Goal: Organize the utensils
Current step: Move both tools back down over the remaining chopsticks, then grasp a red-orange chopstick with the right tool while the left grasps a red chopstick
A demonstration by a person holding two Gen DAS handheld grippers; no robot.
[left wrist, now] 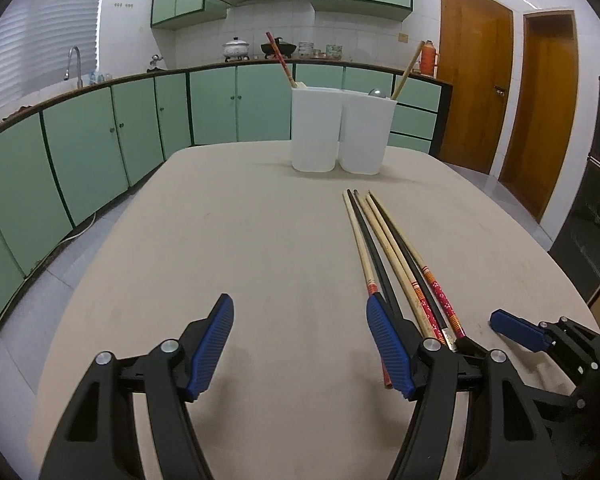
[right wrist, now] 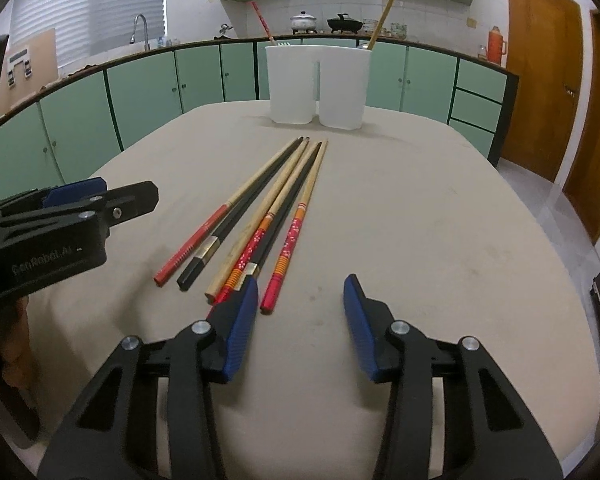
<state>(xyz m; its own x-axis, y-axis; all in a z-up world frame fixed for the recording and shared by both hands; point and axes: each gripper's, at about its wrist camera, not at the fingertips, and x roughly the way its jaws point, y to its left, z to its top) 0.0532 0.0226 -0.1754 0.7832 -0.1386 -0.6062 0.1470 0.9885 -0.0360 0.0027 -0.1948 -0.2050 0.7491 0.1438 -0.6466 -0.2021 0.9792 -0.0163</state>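
Several chopsticks (right wrist: 268, 208) lie side by side on the beige table (right wrist: 420, 220): wooden, black, and red-patterned ones. Their thick ends point toward me. My right gripper (right wrist: 300, 312) is open just above their near ends. The end of the rightmost red floral chopstick (right wrist: 278, 276) sits between its jaws, close to the left pad, and the pads do not press on it. My left gripper (left wrist: 300, 340) hovers open left of the chopsticks (left wrist: 396, 256), with nothing between its fingers. A white two-compartment holder (left wrist: 336, 132) stands at the far end, a chopstick in each compartment.
The holder (right wrist: 320, 84) is upright near the table's far edge. Green kitchen cabinets (left wrist: 100, 140) run along the left and back. Wooden doors (left wrist: 476, 92) are at the right. A person's hand (right wrist: 12, 340) holds the left gripper's body (right wrist: 60, 232).
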